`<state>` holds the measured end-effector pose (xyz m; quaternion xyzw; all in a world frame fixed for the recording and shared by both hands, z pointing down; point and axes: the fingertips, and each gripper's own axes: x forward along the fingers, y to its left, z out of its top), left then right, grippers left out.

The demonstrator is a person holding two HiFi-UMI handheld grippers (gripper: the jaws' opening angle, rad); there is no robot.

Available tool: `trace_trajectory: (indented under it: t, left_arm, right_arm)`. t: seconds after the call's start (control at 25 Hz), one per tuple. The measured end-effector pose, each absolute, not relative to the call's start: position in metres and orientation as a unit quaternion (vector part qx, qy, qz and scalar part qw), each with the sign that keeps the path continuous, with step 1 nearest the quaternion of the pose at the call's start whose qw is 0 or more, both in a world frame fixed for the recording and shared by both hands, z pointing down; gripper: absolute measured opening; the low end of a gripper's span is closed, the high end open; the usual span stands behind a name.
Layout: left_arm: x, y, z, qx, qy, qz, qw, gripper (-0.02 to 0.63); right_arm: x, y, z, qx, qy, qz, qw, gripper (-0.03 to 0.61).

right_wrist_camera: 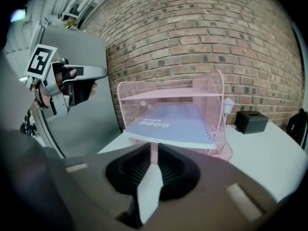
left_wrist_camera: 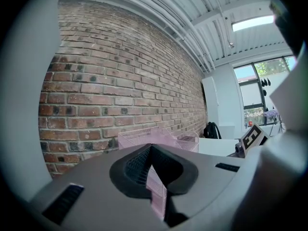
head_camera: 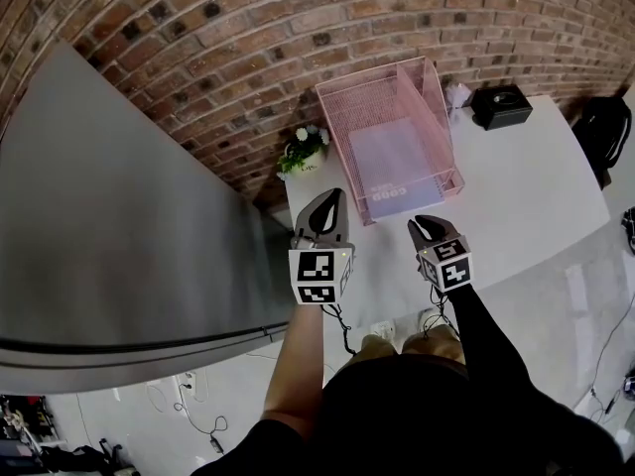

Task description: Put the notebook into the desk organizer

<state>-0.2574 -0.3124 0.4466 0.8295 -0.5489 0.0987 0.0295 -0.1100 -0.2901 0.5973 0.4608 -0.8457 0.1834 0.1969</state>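
Jaws of my left gripper [left_wrist_camera: 150, 149] are pressed together with nothing in them. It hovers about level, facing the brick wall [head_camera: 198, 48]. A small potted plant [head_camera: 303, 150] stands by that wall, and just to its right is the pink wire organizer [head_camera: 435, 117] on the white table [head_camera: 526, 191].

The notebook [head_camera: 395, 162] lies flat on the organizer's bottom shelf, cover up, with its spiral edge to the right. Its near edge sits about at the front lip (from my right gripper's view it seems to jut out a little, though I can't tell how far).

Further right, my right gripper [right_wrist_camera: 154, 149] hangs in front of that near edge, tilted down. Its jaws are a narrow slit apart with nothing between them, and no pad touches the notebook.

I judge the placing step all but done: the notebook is in the organizer and nothing holds it. What remains is a check on how it sits. If the edge does overhang, the next move calls for a gentle, straight push with the jaw tips at the middle of that edge. It must be low enough not to ride over the cover and soft enough that the light organizer doesn't slide. If it doesn't overhang, both grippers simply draw away.
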Motion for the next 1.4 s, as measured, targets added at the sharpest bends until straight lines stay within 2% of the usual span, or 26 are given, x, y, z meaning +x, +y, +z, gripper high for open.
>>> trace_trajectory:
  t: [0.04, 0.08, 1.4]
  left_arm:
    - [-0.258, -0.313, 0.447, 0.829, -0.549, 0.099, 0.030, 0.009]
    - [-0.258, -0.314, 0.447, 0.829, -0.549, 0.099, 0.030, 0.009]
    - [-0.272, -0.340, 0.460, 0.822, -0.558, 0.110, 0.042, 0.009]
  right_arm:
    - [-0.107, -0.291, 0.597, 0.469, -0.842, 0.175, 0.199, 0.015]
    - [-0.105, -0.291, 0.596, 0.476, -0.839, 0.170, 0.201, 0.002]
    - [-0.115, -0.345, 0.588, 0.504, -0.829, 0.147, 0.192, 0.002]
